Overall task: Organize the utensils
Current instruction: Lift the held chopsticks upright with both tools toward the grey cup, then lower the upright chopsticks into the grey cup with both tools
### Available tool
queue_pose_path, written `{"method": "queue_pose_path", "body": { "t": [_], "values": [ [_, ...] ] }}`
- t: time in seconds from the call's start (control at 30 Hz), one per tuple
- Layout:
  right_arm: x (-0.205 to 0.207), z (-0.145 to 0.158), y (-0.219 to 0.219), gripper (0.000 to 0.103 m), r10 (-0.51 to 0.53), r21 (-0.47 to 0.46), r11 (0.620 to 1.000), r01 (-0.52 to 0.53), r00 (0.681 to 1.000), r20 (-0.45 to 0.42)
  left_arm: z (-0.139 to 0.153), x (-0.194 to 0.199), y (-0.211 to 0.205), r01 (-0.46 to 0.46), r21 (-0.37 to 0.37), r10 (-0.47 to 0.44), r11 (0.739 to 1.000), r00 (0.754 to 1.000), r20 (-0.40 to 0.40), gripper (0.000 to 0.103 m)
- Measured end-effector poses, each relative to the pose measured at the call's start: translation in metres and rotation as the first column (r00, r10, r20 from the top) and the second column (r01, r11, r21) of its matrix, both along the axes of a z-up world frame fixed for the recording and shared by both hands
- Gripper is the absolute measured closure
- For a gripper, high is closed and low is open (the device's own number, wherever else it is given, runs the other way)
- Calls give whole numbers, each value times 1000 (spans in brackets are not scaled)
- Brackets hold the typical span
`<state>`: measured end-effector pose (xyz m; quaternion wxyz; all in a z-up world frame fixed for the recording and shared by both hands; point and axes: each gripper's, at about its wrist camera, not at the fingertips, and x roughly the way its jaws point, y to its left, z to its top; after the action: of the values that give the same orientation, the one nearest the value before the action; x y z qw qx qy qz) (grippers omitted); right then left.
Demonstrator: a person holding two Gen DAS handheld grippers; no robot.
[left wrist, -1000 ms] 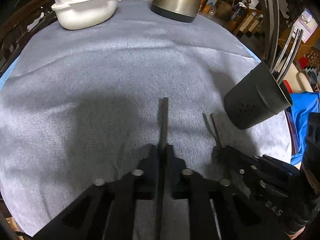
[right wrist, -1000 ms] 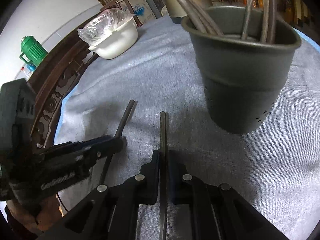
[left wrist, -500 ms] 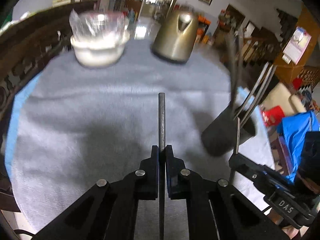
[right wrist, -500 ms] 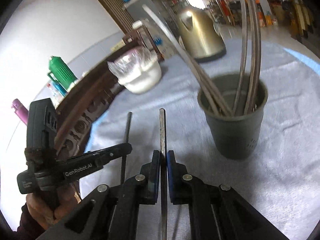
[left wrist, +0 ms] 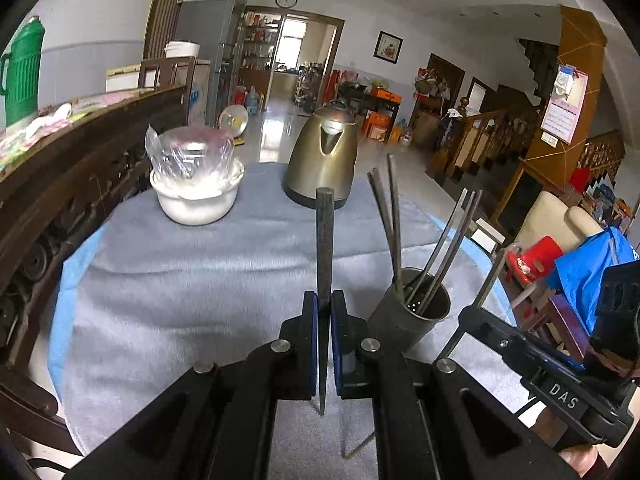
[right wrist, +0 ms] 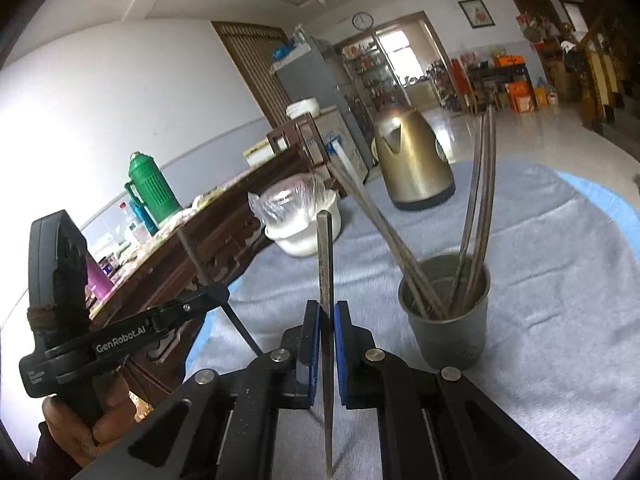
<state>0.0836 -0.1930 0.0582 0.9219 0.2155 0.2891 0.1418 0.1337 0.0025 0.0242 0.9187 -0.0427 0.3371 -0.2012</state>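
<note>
Left wrist view: left tongs (left wrist: pixel 324 308) pinched tight on a dark chopstick (left wrist: pixel 324 240), which stands up between the blue pads and runs past them at both ends. Tongs held clear above the counter (left wrist: pixel 180 280), which is covered by a grey cloth. Dark holder cup (left wrist: pixel 408 320) stands upright on the cloth just right of the tongs, with several chopsticks leaning out of it. Right tongs (left wrist: pixel 466 314) at lower right, clamped on a second chopstick (left wrist: pixel 490 280). At the far end of the counter: white bowl (left wrist: pixel 196 204) with plastic wrap over it, and a brass-coloured kettle (left wrist: pixel 324 156) to its right.

Right wrist view: right tongs (right wrist: pixel 327 312) squeezed closed on its own chopstick (right wrist: pixel 325 256), gripped mid-length and upright. Holder cup (right wrist: pixel 448 328) right of the tongs, upright, apart from them, sticks fanned in two bunches. Left tongs (right wrist: pixel 218 292) at left, gripped by a hand (right wrist: pixel 84 424), holding a thin chopstick (right wrist: pixel 192 256) slanted across the view. Bowl (right wrist: pixel 300 236) and kettle (right wrist: pixel 412 164) beyond; green thermos (right wrist: pixel 152 188) on the wooden sideboard at left.
</note>
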Motion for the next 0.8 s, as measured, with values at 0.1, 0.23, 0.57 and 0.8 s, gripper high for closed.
{"method": "queue_pose_path", "body": {
  "t": [0.1, 0.23, 0.57, 0.8],
  "values": [
    [-5, 9, -2, 95, -11, -4, 1000, 11, 1000, 25, 4, -2, -7, -6, 21, 6, 1000, 1000, -2, 97],
    [-9, 18, -10, 95, -23, -6, 1000, 23, 999, 47, 10, -7, -17, -4, 50, 3, 999, 1000, 9, 96],
    [-15, 47, -27, 95, -54, -33, 998, 58, 993, 106, 28, -16, -33, 0, 91, -6, 996, 998, 64, 96],
    [-17, 58, -39, 95, -68, -38, 997, 74, 989, 130, 40, -17, -43, 5, 111, -15, 994, 996, 87, 97]
  ]
}}
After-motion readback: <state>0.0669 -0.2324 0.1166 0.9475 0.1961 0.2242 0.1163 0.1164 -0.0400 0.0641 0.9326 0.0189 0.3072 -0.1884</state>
